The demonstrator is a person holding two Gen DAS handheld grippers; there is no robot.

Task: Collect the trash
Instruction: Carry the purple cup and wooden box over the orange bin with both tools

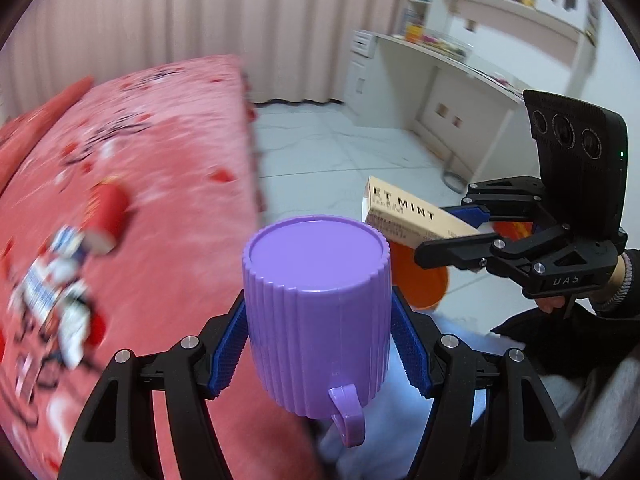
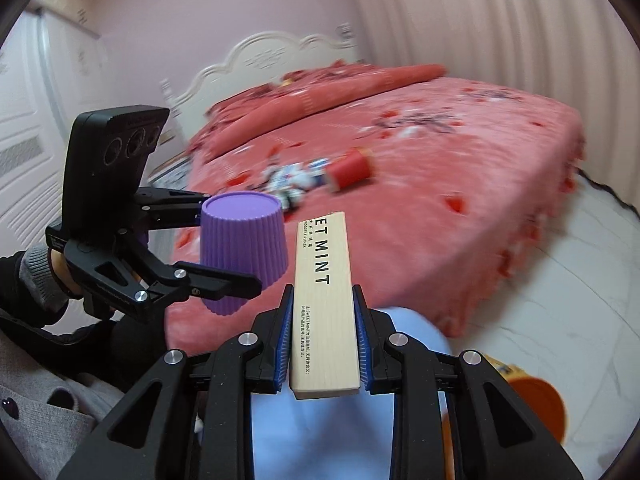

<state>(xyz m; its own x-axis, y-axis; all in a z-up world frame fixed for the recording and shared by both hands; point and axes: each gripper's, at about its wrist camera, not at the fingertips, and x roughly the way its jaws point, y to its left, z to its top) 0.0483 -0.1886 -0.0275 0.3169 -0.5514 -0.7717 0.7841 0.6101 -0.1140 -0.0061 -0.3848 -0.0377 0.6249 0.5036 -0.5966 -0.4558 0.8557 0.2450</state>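
Note:
My left gripper (image 1: 320, 344) is shut on a purple ribbed cup (image 1: 318, 308), held upside down, handle toward the camera. It also shows in the right wrist view (image 2: 244, 252) at the left. My right gripper (image 2: 324, 340) is shut on a beige box printed "SWEET MINT" (image 2: 324, 300). In the left wrist view the box (image 1: 408, 216) is held above an orange bin (image 1: 420, 280) on the floor. A red paper cup (image 2: 352, 168) and crumpled white-blue wrappers (image 2: 292, 180) lie on the pink bed (image 2: 440, 184). In the left wrist view the red cup (image 1: 108, 212) and wrappers (image 1: 56, 280) are blurred.
The orange bin (image 2: 528, 404) stands on the white tiled floor (image 2: 560, 300) by the bed's corner. A white desk with shelves (image 1: 448, 64) stands at the far right. Pink curtains (image 1: 160, 12) hang behind the bed. My light-blue knee (image 2: 320, 420) is below the grippers.

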